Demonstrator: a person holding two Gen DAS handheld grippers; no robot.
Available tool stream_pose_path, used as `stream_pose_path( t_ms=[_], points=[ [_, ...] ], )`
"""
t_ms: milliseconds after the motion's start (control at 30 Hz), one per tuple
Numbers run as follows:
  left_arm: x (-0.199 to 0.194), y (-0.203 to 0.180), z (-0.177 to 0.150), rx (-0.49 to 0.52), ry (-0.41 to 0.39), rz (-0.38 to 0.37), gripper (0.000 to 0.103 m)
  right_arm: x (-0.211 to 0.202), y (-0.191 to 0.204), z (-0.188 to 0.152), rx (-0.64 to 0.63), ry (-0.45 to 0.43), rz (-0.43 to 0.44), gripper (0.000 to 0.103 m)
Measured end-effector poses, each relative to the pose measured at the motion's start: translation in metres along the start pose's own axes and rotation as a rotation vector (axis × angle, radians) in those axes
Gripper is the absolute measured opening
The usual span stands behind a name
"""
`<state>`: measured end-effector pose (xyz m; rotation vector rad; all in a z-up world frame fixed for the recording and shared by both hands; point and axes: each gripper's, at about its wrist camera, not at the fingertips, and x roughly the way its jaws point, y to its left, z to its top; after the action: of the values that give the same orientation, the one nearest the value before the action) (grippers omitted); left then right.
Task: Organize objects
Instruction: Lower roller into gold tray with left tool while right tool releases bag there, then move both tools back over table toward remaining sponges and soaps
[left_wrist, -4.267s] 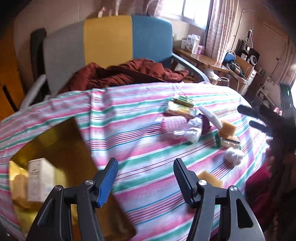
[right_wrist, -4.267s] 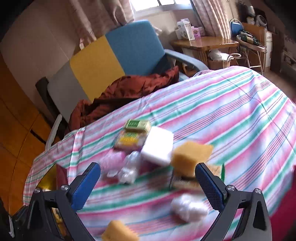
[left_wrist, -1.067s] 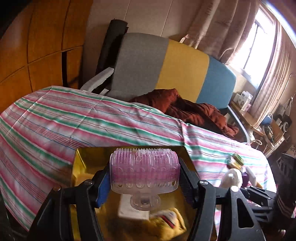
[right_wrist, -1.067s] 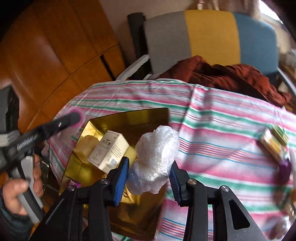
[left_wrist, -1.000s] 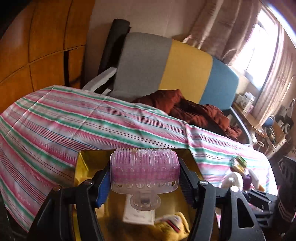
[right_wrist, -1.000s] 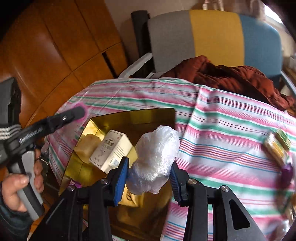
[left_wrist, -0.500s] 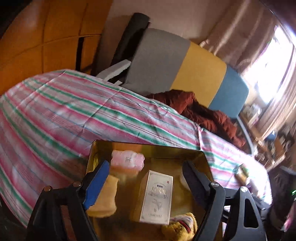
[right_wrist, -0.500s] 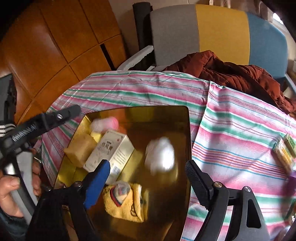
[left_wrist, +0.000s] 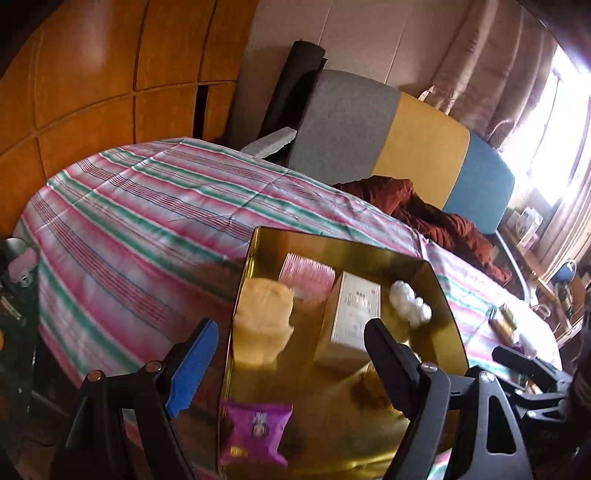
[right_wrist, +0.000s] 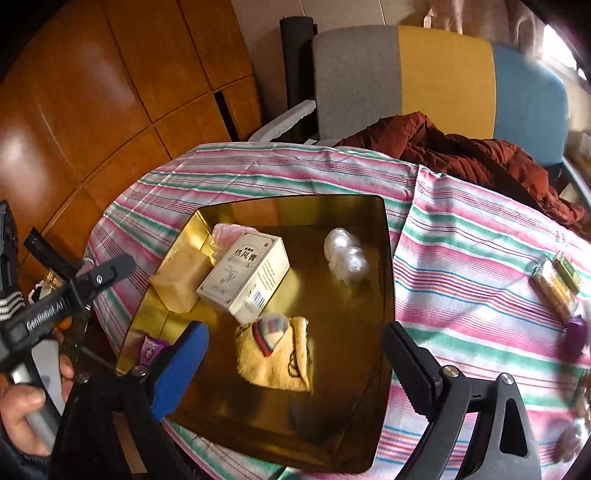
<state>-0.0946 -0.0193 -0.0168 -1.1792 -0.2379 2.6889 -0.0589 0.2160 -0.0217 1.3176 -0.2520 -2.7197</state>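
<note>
Left gripper (left_wrist: 291, 360): jaws wide apart, nothing between them, hanging over the tray's near end; in the right wrist view its fingers (right_wrist: 110, 271) reach in from the left, gripped by a hand (right_wrist: 22, 406).
Tray (right_wrist: 384, 258): gold, shiny, on the striped cloth (right_wrist: 461, 266) near the table's left edge.
Sponge (right_wrist: 181, 277): pale yellow block against the tray's left wall.
Pink roller (left_wrist: 306, 275): in the tray's far left corner, behind the sponge and touching the box; blurred, so its pose is hard to read.
Purple packet (left_wrist: 256, 434): at the tray's near left corner.
Box (right_wrist: 245, 277): white carton lying flat mid-tray, just right of the sponge.
Yellow cloth (right_wrist: 275, 352): crumpled near the tray's front, just below the box.
Plastic wad (right_wrist: 347, 260): clear, crumpled, toward the tray's far right side, apart from the box.
Right gripper (right_wrist: 295, 367): jaws opening, already wide, nothing between them, above the tray's near edge.
Packs (right_wrist: 557, 284): yellow and green, on the cloth near the table's right edge, well apart from the tray.
Chair (right_wrist: 406, 70): grey, yellow and blue back beyond the table's far edge, a rust-red garment (right_wrist: 461, 155) on it.
</note>
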Motion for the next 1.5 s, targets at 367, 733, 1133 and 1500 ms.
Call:
stream_pose_path(
  t_ms=[367, 733, 1133, 1500],
  points=[
    [-0.022, -0.023, -0.022, 0.096, -0.040, 0.038, 0.083, -0.021, 0.008, -0.023, -0.016, -0.063, -0.080, 0.100],
    [-0.027, -0.048, -0.032, 0.171, -0.036, 0.018, 0.083, -0.038, -0.005, -0.028, 0.025, -0.101, -0.096, 0.103],
    [-0.025, -0.069, -0.038, 0.222, -0.016, -0.012, 0.083, -0.044, -0.031, -0.036, 0.072, -0.102, -0.136, 0.103],
    [-0.020, -0.089, -0.045, 0.248, 0.018, -0.107, 0.082, -0.045, -0.070, -0.051, 0.151, -0.059, -0.191, 0.103]
  ],
)
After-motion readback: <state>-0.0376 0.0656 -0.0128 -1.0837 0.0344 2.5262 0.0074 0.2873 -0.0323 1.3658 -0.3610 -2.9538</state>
